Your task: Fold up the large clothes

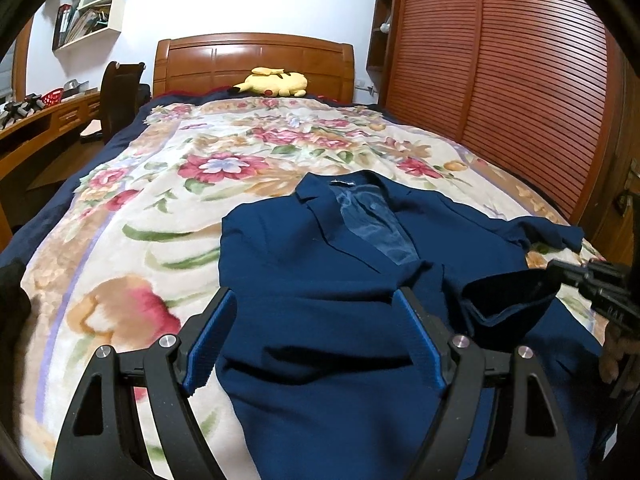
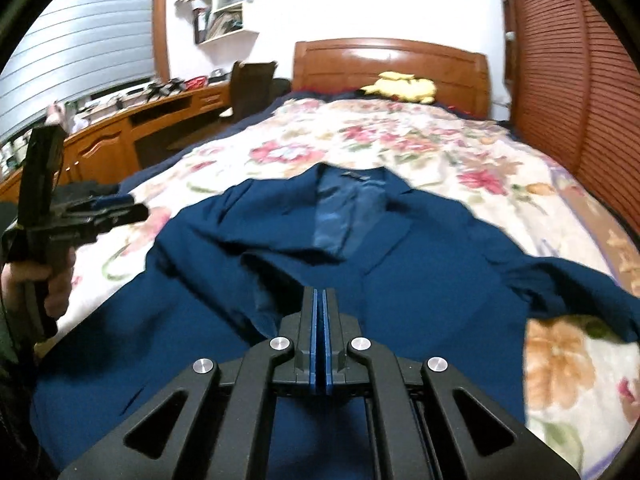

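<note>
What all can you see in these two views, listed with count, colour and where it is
jacket: one, navy, lying face up on the blanket, near end of the bed
blanket: one, cream with flowers, covering the bed
plush toy: one, yellow, by the headboard
headboard: one, brown wood, far end
wardrobe: one, reddish slatted doors, right of the bed
desk: one, brown wood, left of the bed
left hand-held gripper: black with blue pads, open over the jacket
right hand-held gripper: black with blue pads, shut, above the jacket

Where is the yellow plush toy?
The yellow plush toy lies at the far end of the bed, against the wooden headboard, beyond the blue jacket.
</note>
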`<state>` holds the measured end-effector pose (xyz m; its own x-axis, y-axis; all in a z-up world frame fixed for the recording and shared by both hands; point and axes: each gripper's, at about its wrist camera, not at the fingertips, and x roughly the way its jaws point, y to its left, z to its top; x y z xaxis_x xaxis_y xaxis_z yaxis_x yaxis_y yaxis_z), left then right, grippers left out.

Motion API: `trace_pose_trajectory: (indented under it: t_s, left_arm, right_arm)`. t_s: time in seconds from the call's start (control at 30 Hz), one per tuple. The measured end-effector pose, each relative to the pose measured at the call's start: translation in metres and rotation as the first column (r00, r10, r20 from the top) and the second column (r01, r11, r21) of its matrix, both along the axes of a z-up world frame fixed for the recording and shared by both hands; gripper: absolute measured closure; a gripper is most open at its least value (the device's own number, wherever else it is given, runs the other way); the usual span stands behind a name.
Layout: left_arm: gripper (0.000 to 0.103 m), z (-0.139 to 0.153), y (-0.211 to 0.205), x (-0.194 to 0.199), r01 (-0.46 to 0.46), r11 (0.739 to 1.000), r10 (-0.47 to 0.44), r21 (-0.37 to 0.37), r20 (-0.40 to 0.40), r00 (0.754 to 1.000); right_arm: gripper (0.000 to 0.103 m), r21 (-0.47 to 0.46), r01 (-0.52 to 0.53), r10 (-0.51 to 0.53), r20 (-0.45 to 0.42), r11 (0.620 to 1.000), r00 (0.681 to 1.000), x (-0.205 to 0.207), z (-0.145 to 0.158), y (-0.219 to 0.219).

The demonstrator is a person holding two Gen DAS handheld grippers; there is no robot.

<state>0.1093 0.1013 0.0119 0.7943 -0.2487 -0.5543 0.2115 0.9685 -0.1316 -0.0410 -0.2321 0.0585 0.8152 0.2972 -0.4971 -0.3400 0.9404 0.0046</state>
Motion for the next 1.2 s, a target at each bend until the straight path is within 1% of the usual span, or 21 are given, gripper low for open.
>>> trace_pose_trajectory:
  t_s: [0.2,0.27,0.37,0.43,0.47,0.5,0.6,0.67,0.73,0.83,0.9,0.93,0.97,1.0,1.03,1.07,1.2]
  left_arm:
    - [0.022,0.0,-0.004,-0.001,0.003,1.0,-0.003,0.014,0.008,1.0]
    - [0.022,0.0,-0.005,-0.002,0.003,1.0,-0.003,0.015,0.006,1.0]
    - [0.022,0.0,-0.005,-0.003,0.007,1.0,-0.007,0.014,0.002,1.0]
    - [0.022,-0.001,-0.004,-0.003,0.008,1.0,-0.008,0.01,0.001,1.0]
    - [0.022,-0.001,-0.004,-0.003,0.008,1.0,-0.008,0.011,0.001,1.0]
    - [0.022,-0.001,-0.005,-0.003,0.009,1.0,-0.009,0.012,0.001,1.0]
    - [0.022,-0.001,-0.005,-0.003,0.008,1.0,-0.008,0.011,0.0,1.0]
    - [0.022,-0.001,-0.005,-0.003,0.007,1.0,-0.007,0.013,0.0,1.0]
    - [0.022,-0.002,-0.004,-0.002,0.003,1.0,-0.003,0.016,-0.003,1.0]
    - [0.022,-0.004,-0.002,-0.002,0.0,1.0,0.0,0.016,-0.006,1.0]
    - [0.022,-0.004,-0.001,-0.002,-0.003,1.0,0.003,0.023,-0.005,1.0]
    - [0.022,-0.005,0.0,-0.002,-0.004,1.0,0.004,0.026,-0.006,1.0]
    - [0.022,-0.006,0.002,-0.002,-0.007,1.0,0.008,0.029,-0.007,1.0]
    - [0.022,-0.006,0.004,-0.002,-0.011,0.999,0.011,0.03,-0.008,1.0]
    - [0.022,-0.007,0.006,-0.001,-0.015,0.999,0.015,0.031,-0.009,1.0]
    - [0.022,-0.008,0.008,-0.001,-0.018,0.999,0.018,0.031,-0.011,1.0]
    - [0.022,-0.011,0.018,0.002,-0.038,0.998,0.039,0.041,-0.019,0.999]
  right_arm:
    - [0.101,0.0,0.078,-0.078,0.065,0.997,0.995,-0.016,0.009,-0.016]
    - [0.101,-0.013,0.126,-0.125,0.078,0.992,0.989,-0.033,0.007,-0.027]
    - [0.101,-0.011,0.209,-0.208,0.063,0.978,0.976,-0.051,0.001,-0.043]
    - [0.101,-0.006,0.253,-0.253,0.027,0.967,0.967,-0.062,-0.008,-0.054]
    - [0.103,-0.009,0.269,-0.269,0.003,0.963,0.963,-0.066,-0.014,-0.057]
    - [0.103,-0.022,0.289,-0.29,-0.016,0.957,0.957,-0.071,-0.021,-0.06]
    - [0.103,-0.041,0.293,-0.295,-0.068,0.955,0.953,-0.088,-0.033,-0.064]
    - [0.103,-0.057,0.285,-0.289,-0.084,0.957,0.954,-0.094,-0.037,-0.063]
    - [0.103,-0.054,0.278,-0.282,-0.077,0.959,0.956,-0.098,-0.035,-0.062]
    - [0.103,-0.027,0.265,-0.266,-0.059,0.964,0.962,-0.099,-0.022,-0.066]
    - [0.099,-0.028,0.249,-0.251,-0.05,0.968,0.967,-0.093,-0.017,-0.064]
    - [0.091,-0.033,0.238,-0.24,-0.047,0.971,0.97,-0.085,-0.016,-0.063]
    - [0.078,-0.041,0.225,-0.227,-0.045,0.973,0.973,-0.073,-0.017,-0.061]
    - [0.07,-0.049,0.209,-0.211,-0.037,0.977,0.977,-0.068,-0.014,-0.055]
    - [0.057,-0.058,0.193,-0.195,-0.029,0.979,0.98,-0.061,-0.012,-0.05]
    - [0.054,-0.062,0.174,-0.176,-0.021,0.983,0.984,-0.054,-0.011,-0.046]
    - [0.054,-0.073,0.088,-0.089,-0.014,0.993,0.996,-0.024,-0.006,-0.026]
